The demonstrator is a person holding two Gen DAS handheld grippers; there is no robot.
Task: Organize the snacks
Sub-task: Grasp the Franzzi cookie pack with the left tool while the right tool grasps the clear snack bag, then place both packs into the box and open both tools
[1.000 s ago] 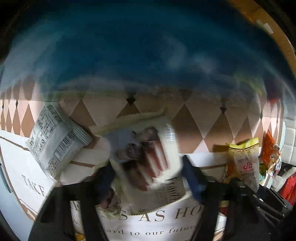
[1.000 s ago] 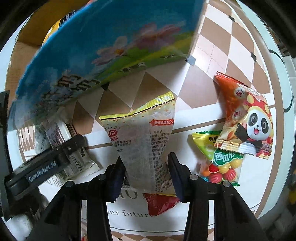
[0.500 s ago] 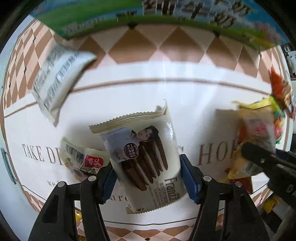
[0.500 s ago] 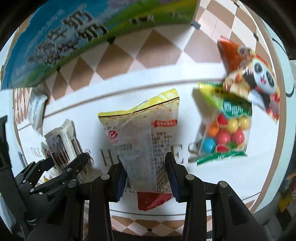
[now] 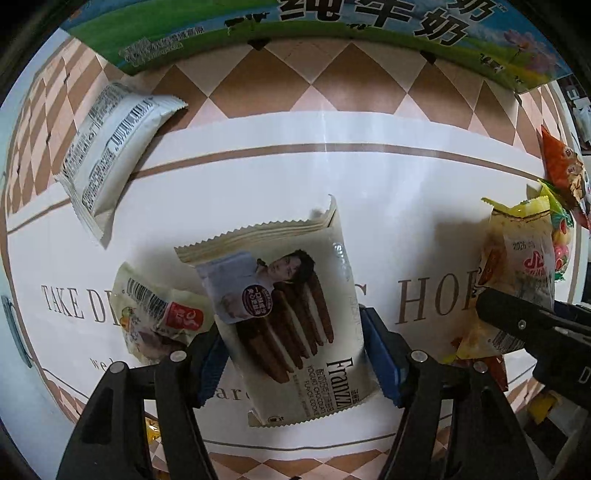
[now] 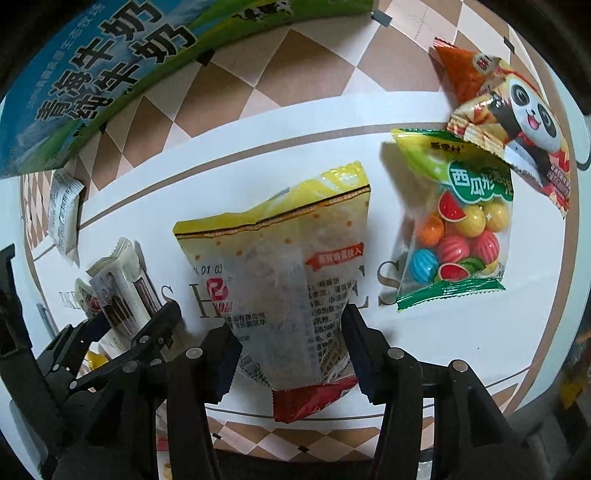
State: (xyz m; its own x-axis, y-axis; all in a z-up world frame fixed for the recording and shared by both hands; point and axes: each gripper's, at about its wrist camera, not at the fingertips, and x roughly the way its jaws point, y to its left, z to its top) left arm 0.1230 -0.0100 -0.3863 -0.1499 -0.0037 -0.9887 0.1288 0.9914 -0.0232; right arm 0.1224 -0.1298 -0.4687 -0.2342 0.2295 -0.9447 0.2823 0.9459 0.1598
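Because each of the two tongs grips only the lower end of a soft, crinkled packet, the main hazard at this moment is slippage. The left tongs (image 5: 295, 354) are clamped on the Franzzi cookie packet (image 5: 284, 306), which stands above the tabletop (image 5: 388, 192) with most of its length projecting past the blue pads. The right tongs (image 6: 290, 354) are clamped on the yellow snack bag (image 6: 280, 266), and a red packet (image 6: 310, 400) shows below that bag at the jaws; whether it is gripped as well cannot be told. If it is, it may drop out in transit. A fast swing toward the milk carton box (image 5: 332, 33), judged to be the likely destination, could let either film pouch slide or rotate between the pads. The two tongs work close together, the right one appearing at the edge of the left view, so a collision is possible if both move inward. Loose items remain on the tabletop: the white packet (image 5: 110, 147), the small green-and-red packet (image 5: 159, 317), the candy ball bag (image 6: 458, 229) and the panda bag (image 6: 517, 122). A low pass could drag or scatter them.
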